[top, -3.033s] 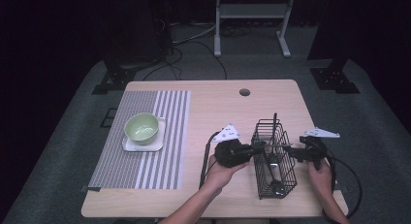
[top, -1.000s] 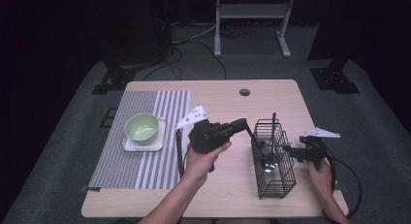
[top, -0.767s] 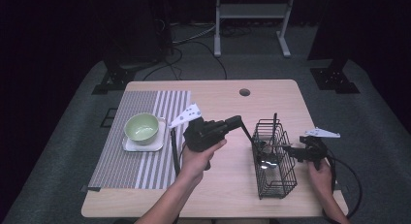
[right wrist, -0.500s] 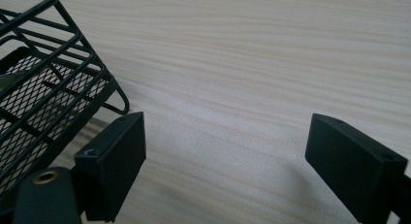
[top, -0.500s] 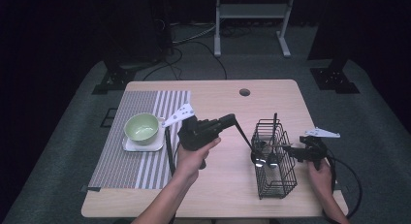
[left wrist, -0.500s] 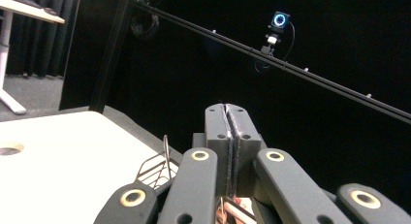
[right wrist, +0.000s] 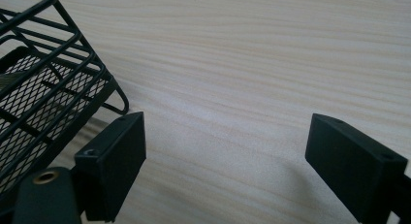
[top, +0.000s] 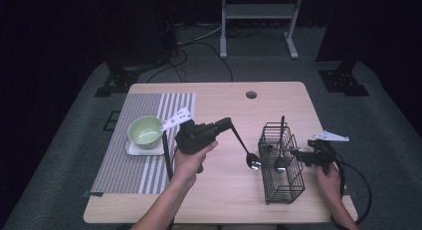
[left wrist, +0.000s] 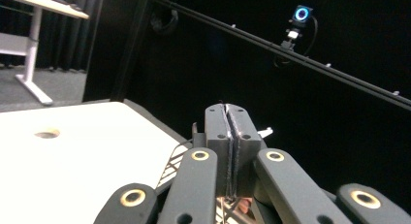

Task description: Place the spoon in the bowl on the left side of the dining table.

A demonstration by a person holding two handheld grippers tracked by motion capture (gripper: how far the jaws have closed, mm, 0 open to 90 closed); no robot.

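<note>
My left tongs (top: 226, 124) grip a spoon (top: 245, 149) clear of the basket (top: 281, 182), mid-worktop; bowl (top: 145, 130) far left, not reached. Right tongs (right wrist: 225, 161) wide beside the basket.

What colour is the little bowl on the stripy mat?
The bowl is pale green, sitting on a white square coaster. It shows best in the high view.
</note>
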